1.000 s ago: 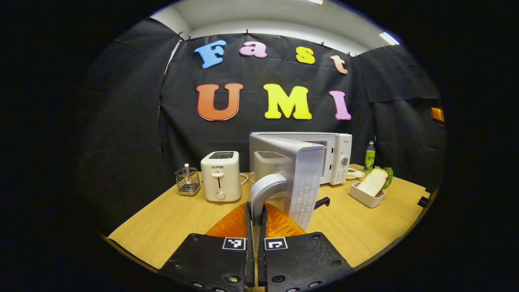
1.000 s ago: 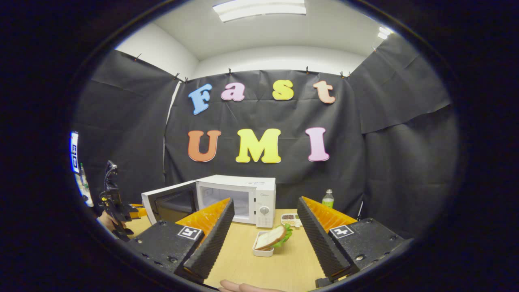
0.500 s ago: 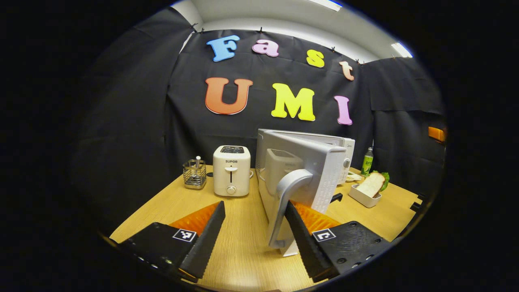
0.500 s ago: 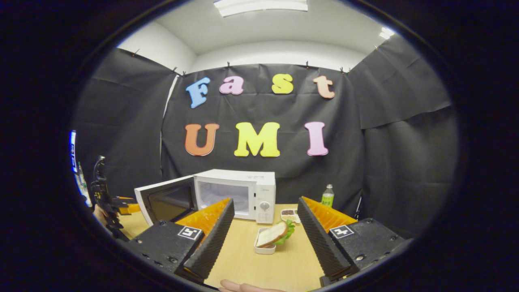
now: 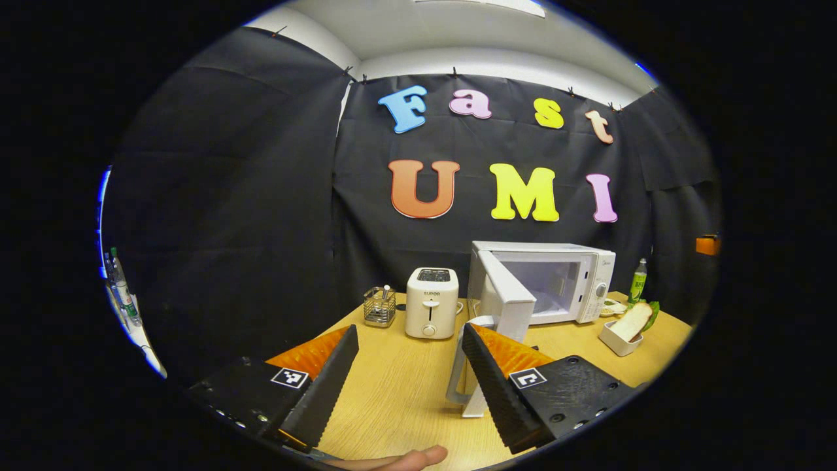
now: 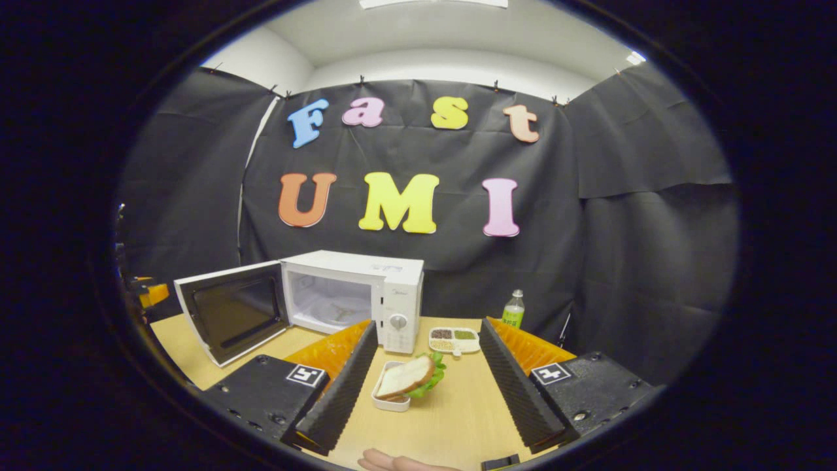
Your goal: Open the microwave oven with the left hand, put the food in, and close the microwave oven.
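Observation:
The white microwave (image 5: 569,281) (image 6: 366,288) stands at the back of the wooden table, its door (image 5: 507,297) (image 6: 229,311) swung wide open and its cavity bare. A sandwich of bread and lettuce sits in a small white dish (image 6: 405,383) (image 5: 624,327) on the table in front of the microwave's control panel. My left gripper (image 5: 409,373) is open, drawn back from the door, whose handle (image 5: 461,366) shows just beside its right finger. My right gripper (image 6: 425,376) is open, with the sandwich dish lying ahead between its fingers, apart from them.
A white toaster (image 5: 431,311) and a wire utensil holder (image 5: 379,306) stand left of the microwave. A green bottle (image 6: 513,311) and a small divided tray (image 6: 454,339) sit to its right. Fingertips of a hand (image 5: 405,458) (image 6: 392,463) show at the bottom edges.
My left gripper let go of the door handle, opened and pulled back; the door now stands wide open. My right gripper moved closer to the sandwich dish.

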